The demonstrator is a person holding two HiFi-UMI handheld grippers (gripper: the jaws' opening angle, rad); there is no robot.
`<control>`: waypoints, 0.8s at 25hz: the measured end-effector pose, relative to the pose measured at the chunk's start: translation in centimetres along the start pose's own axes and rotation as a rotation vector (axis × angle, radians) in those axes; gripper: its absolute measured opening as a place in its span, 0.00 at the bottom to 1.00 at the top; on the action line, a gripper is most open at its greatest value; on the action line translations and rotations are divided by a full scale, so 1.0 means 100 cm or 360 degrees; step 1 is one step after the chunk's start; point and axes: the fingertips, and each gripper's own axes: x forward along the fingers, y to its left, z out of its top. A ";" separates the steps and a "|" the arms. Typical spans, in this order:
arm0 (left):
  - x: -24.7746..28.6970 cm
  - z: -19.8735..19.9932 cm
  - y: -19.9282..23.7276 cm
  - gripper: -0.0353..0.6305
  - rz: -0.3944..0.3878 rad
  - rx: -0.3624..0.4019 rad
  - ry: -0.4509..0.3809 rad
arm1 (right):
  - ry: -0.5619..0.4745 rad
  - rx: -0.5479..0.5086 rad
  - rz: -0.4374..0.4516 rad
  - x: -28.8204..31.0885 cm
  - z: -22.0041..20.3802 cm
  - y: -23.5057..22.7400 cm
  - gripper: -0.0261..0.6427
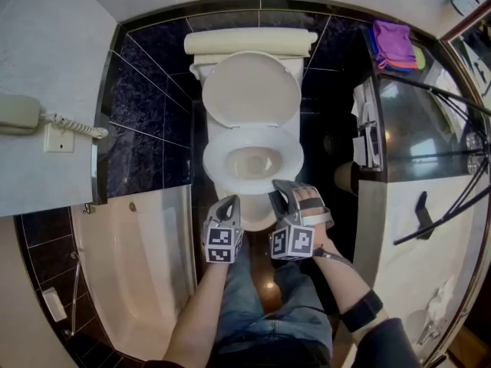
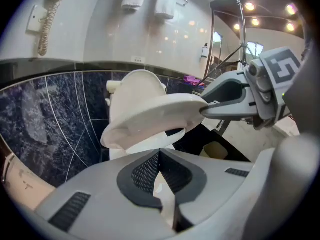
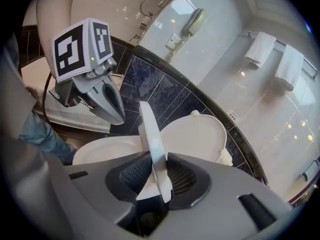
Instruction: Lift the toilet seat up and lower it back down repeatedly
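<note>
- the right gripper (image 1: pixel 282 192) is closed on the front edge of the toilet seat (image 2: pixel 150 115); in the right gripper view the thin white rim stands edge-on between its pads, touching both.
- the toilet seat is raised off the bowl (image 3: pixel 107 146) at a slant, partway up, with its free edge in that gripper and its hinged end far from it, at the tank.
- beyond the seat, further from both grippers, the lid (image 1: pixel 251 89) stands open and leans back against the tank.
- the left gripper (image 1: pixel 229 204) hangs just beside the right one, on its left, at the front of the bowl; its jaws are together at the tips with nothing between them, and it touches no part of the seat.
- from the left gripper the seat is ahead and slightly above, and the right gripper reaches in from the right to the seat's edge.
- a bathtub (image 1: pixel 138 267) lies to the left of the left gripper, and a wall phone (image 1: pixel 19 113) hangs further left and ahead.
</note>
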 end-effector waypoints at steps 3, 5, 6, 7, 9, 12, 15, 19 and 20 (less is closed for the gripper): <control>-0.003 -0.026 -0.001 0.05 0.0030 -0.0010 -0.0022 | 0.0020 -0.0081 0.0061 -0.006 -0.012 0.043 0.23; -0.004 -0.038 -0.003 0.05 0.0026 -0.0035 -0.0029 | 0.0026 -0.0170 0.0104 -0.007 -0.022 0.069 0.24; -0.004 -0.045 -0.004 0.05 0.0022 -0.0061 -0.0021 | 0.0031 -0.0210 0.0123 -0.007 -0.026 0.082 0.24; -0.004 -0.054 -0.006 0.05 0.0017 -0.0088 -0.0012 | 0.0038 -0.0244 0.0137 -0.007 -0.030 0.093 0.25; -0.003 -0.073 -0.008 0.05 0.0013 -0.0119 0.0007 | 0.0052 -0.0301 0.0160 -0.006 -0.037 0.112 0.25; -0.001 -0.091 -0.011 0.05 0.0004 -0.0137 0.0041 | 0.0052 -0.0342 0.0197 -0.008 -0.043 0.129 0.25; -0.001 -0.102 -0.017 0.05 -0.0023 -0.0139 0.0090 | 0.0040 -0.0339 0.0230 -0.014 -0.048 0.144 0.20; 0.000 -0.117 -0.021 0.05 -0.0035 -0.0108 0.0123 | 0.0040 -0.0306 0.0282 -0.018 -0.053 0.158 0.18; 0.001 -0.121 -0.021 0.05 -0.0035 -0.0097 0.0127 | 0.0038 -0.0302 0.0288 -0.019 -0.055 0.160 0.18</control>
